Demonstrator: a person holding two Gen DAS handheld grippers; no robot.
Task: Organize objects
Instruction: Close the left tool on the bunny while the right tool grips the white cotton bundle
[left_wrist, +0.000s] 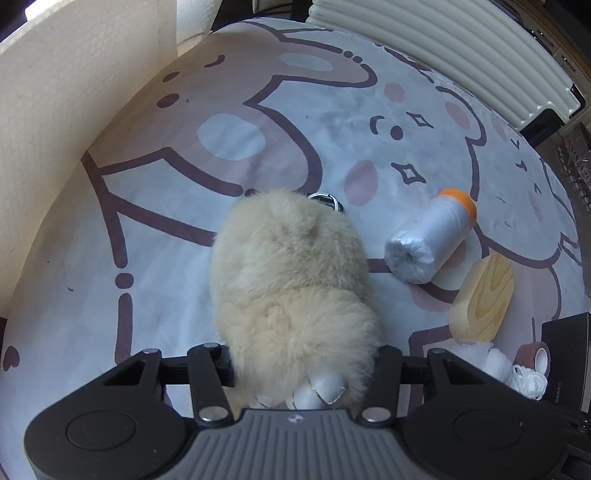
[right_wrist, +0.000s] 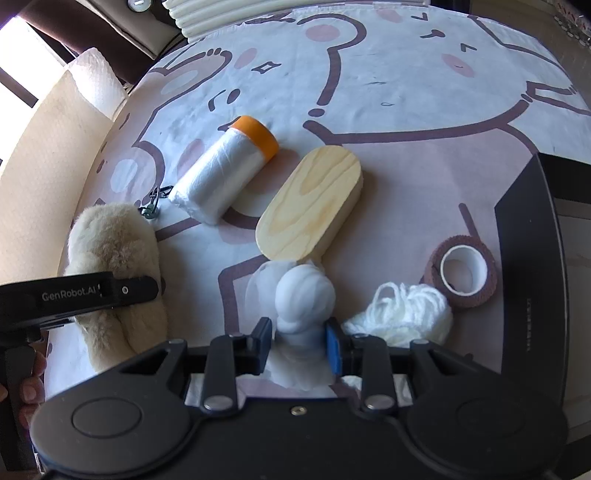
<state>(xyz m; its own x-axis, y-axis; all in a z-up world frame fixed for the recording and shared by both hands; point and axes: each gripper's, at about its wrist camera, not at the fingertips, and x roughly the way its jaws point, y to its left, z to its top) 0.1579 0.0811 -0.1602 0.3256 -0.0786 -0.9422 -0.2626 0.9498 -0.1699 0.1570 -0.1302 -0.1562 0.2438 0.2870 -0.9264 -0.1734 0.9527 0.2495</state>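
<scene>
one plush toy (left_wrist: 291, 284), one roll (right_wrist: 225, 173) and one board (right_wrist: 310, 206) lie by the board; left gripper (left_wrist: 303, 365) clamps the toy, right gripper (right_wrist: 299, 343) pinches one white bundle (right_wrist: 304, 291) below it. only the right view shows one tape ring (right_wrist: 461, 273) and yarn (right_wrist: 402, 314) clearly.

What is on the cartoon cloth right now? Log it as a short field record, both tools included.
left tool: shut on fluffy cream plush toy
right tool: shut on white gauzy bundle
loose items: plastic roll with orange cap, oval wooden block, brown tape roll, white yarn
surface: cartoon bear cloth
</scene>
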